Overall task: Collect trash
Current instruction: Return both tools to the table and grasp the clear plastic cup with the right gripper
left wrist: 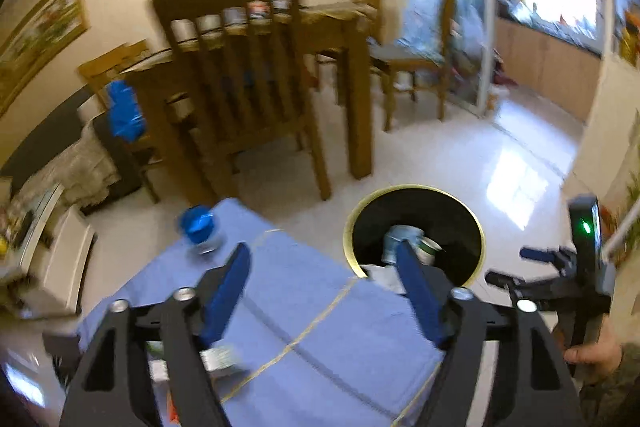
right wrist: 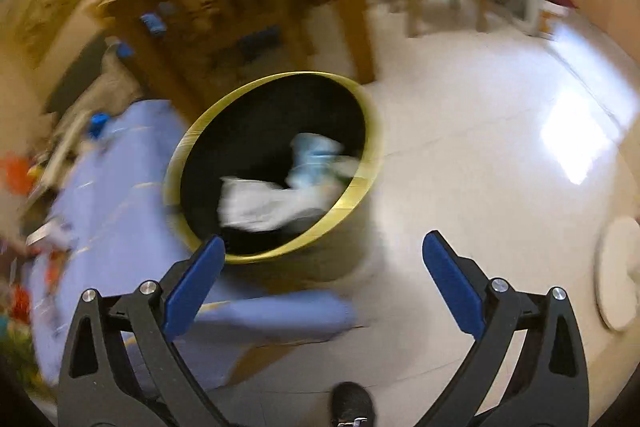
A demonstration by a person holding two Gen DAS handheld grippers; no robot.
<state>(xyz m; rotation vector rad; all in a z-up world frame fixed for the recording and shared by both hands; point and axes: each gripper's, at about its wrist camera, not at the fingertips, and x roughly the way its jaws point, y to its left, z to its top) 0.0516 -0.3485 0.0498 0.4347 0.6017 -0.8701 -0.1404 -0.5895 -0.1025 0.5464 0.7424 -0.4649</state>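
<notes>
Both grippers are empty at this moment. The left gripper (left wrist: 324,291) hangs over the low table covered with a light blue cloth (left wrist: 320,355), and its blue fingers stand wide apart with nothing between them. The right gripper (right wrist: 324,283) has its jaws spread as well; it looks down at the pale tiled floor (right wrist: 480,155) just beside the round black trash bin with a yellow rim (right wrist: 276,167).

The bin stands on the floor, touching or almost touching the corner of the table. Inside it lie already a crumpled white paper (right wrist: 260,203) and a pale blue and white wrapper or can (right wrist: 316,155); the blur does not let me tell which. So part of the trash seems collected.

On the cloth remains a small clear bottle or cup with a blue cap (left wrist: 198,227) near the far left corner, and a flat silver-white piece (left wrist: 220,357) under the left gripper's left finger. I cannot say for sure whether the blue-capped thing is trash.

The step in hand is, I think, to reach for the next piece. The left gripper is nearest, so it should go down slowly until the pictures are sharp, keep the fingers open on both sides of the item, close only when it sits between the pads, and not catch the cloth together with it.
</notes>
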